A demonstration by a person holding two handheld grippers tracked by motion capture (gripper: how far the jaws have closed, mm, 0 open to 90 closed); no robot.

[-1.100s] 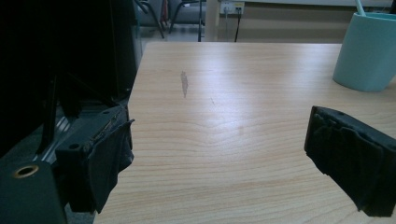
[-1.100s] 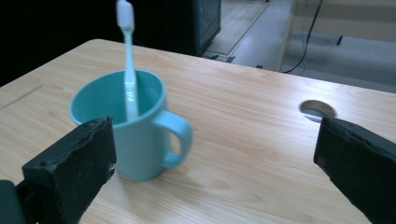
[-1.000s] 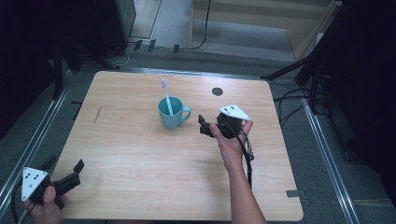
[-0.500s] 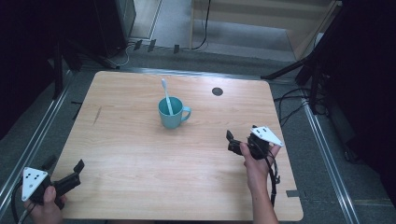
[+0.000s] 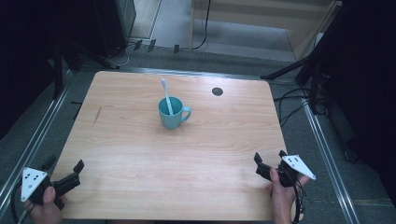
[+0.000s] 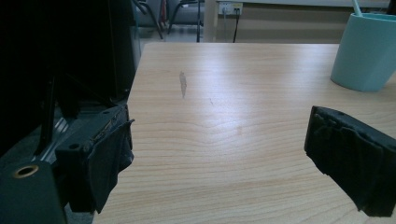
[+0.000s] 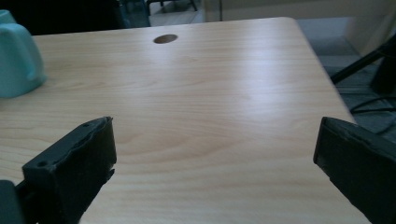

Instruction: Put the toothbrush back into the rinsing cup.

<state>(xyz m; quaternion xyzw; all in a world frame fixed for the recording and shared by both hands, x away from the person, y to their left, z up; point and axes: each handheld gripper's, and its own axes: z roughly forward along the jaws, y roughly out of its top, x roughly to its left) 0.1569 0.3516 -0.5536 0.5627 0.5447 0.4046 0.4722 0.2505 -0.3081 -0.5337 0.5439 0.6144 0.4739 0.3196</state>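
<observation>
A teal mug stands upright near the middle of the wooden table, with a white toothbrush leaning in it. The mug appears at the upper right of the left gripper view, and its handle side at the left edge of the right gripper view. My left gripper rests open at the table's front left corner, nothing between its jaws. My right gripper is held open at the front right edge, also holding nothing. Both are far from the mug.
A round dark cable hole sits in the table near its far right. A dark scuff mark lies on the left part. Metal rails run along both sides, and cables trail on the floor to the right.
My right gripper has drawn back from beside the mug to the table's front right edge. The left gripper, mug and toothbrush have stayed put.
</observation>
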